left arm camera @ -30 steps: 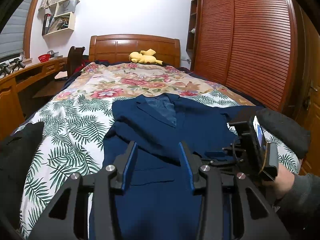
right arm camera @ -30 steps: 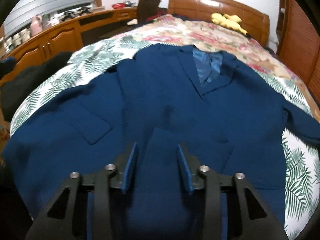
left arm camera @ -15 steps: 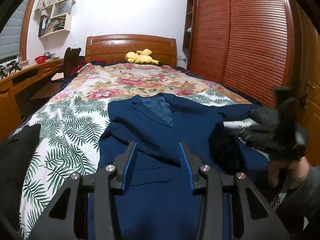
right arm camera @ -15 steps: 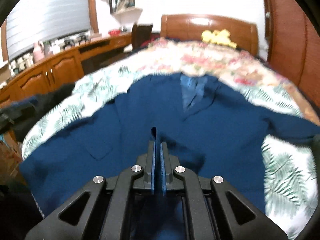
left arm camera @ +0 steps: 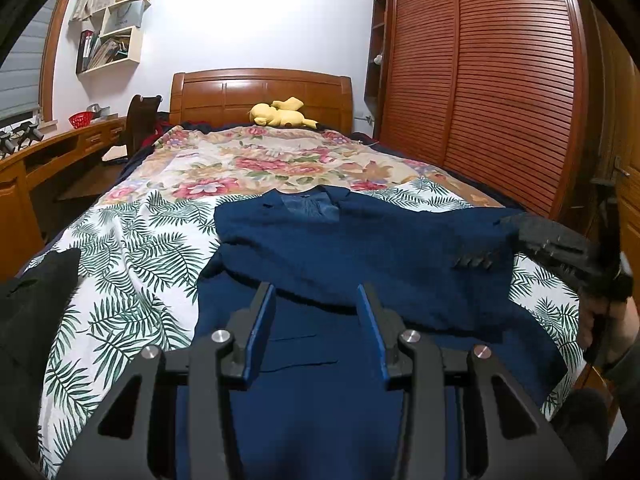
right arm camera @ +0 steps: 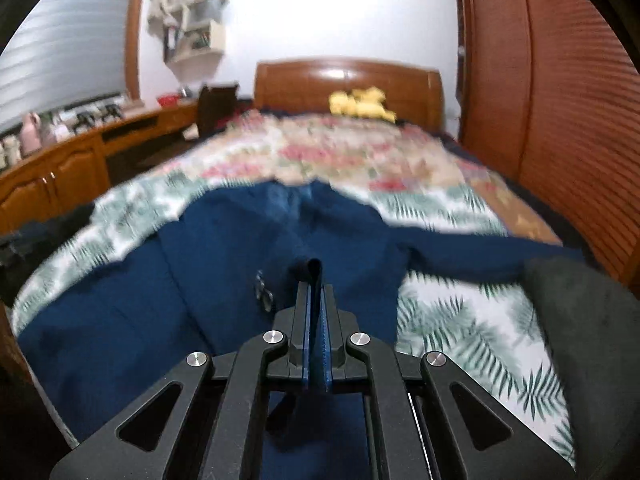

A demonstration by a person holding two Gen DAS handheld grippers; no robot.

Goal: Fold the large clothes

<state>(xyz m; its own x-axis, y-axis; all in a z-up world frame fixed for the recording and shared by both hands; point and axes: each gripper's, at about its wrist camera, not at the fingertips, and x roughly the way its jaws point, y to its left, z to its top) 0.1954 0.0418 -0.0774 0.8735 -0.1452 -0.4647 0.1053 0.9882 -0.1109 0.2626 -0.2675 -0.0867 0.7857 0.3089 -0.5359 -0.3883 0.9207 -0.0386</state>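
My right tool point(right arm camera: 316, 304) has just gone from spread over the blue jacket point(left arm camera: 360, 248) to pressed together on a fold of its cloth, which pokes up dark between the pads in the right wrist view. Since then I have lifted and swung that hand towards the wardrobe side, and the picture is blurred with it. In the left wrist view the sleeve point(left arm camera: 472, 256) with its row of cuff buttons now lies pulled across the jacket's front, and my right hand point(left arm camera: 608, 320) sits at the frame's right edge. I judge this to be the first fold: one side drawn over the body.

My left tool point(left arm camera: 316, 324) has not moved; its jaws stand spread with nothing between them, hovering over the lower part of the jacket.

The jacket lies face up on the bed point(left arm camera: 132, 248), collar towards the headboard point(left arm camera: 260, 96), on the leaf-print cover.

As for containers, the wall shelves point(left arm camera: 112, 36) hold books and papers, and a red basket point(left arm camera: 79, 119) stands on the bench point(left arm camera: 48, 152); I cannot tell what is in it.
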